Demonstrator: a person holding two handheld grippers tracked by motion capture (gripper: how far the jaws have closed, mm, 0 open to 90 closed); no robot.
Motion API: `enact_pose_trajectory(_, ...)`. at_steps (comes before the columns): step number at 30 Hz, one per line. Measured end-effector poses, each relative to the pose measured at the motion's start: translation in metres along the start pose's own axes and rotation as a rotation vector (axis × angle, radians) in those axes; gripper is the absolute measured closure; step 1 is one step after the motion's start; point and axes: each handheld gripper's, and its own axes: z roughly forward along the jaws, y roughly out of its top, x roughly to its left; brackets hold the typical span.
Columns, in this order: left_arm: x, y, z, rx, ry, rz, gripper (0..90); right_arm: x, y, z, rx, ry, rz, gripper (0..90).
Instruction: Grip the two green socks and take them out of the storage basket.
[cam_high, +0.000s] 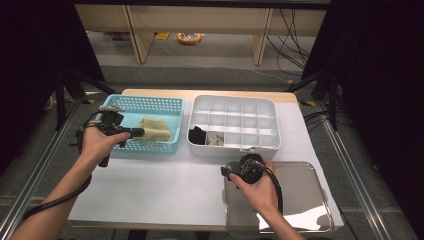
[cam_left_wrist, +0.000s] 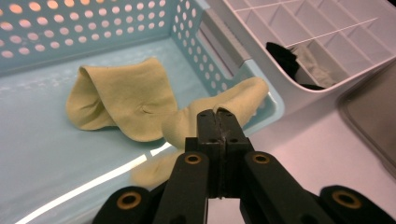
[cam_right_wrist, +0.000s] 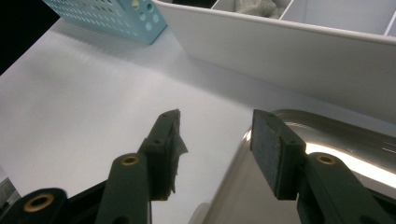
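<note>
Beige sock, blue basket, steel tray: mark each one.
beige sock (cam_left_wrist: 126, 100), left gripper view, on the folded part lying in the basket.
blue basket (cam_high: 145, 103), high view, on its perforated far wall.
steel tray (cam_high: 300, 185), high view, on its bare bottom.

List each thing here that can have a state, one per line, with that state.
Left gripper: fingers shut on a fold of the beige cloth.
Beige cloth: crumpled, mostly lying in the blue basket, one end draped over its rim.
Blue basket: upright, holds the cloth.
White divided box: open; dark and grey cloth pieces in front-left cells.
Right gripper: fingers open, nothing between them, above the tray edge.
Metal tray: flat on the table.
</note>
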Motion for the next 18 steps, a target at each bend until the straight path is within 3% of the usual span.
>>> enact_pose_trajectory(6, -0.014, -0.012, -0.026, -0.021, -0.013, 0.046, 89.5, -0.001, 0.001, -0.001, 0.019, -0.008, -0.006, 53.1)
enact_pose_trajectory(9, -0.023, -0.020, -0.032, -0.034, -0.051, 0.038, 89.5, 0.001, 0.000, 0.000, 0.013, -0.007, 0.005, 53.1)
enact_pose_trajectory(10, -0.027, -0.023, -0.034, -0.031, -0.050, 0.049, 89.5, 0.000, 0.000, 0.001, -0.003, 0.009, -0.016, 53.1)
enact_pose_trajectory(12, -0.034, -0.031, -0.036, -0.019, -0.060, 0.070, 89.5, 0.000, 0.000, 0.001, 0.006, -0.012, -0.018, 53.0)
enact_pose_trajectory(17, -0.044, -0.045, -0.035, 0.026, -0.087, 0.099, 89.5, 0.000, 0.000, 0.002, -0.001, -0.001, -0.016, 53.1)
enact_pose_trajectory(18, -0.047, -0.048, -0.034, 0.032, -0.088, 0.108, 89.5, 0.002, 0.000, 0.001, 0.011, 0.007, 0.006, 53.1)
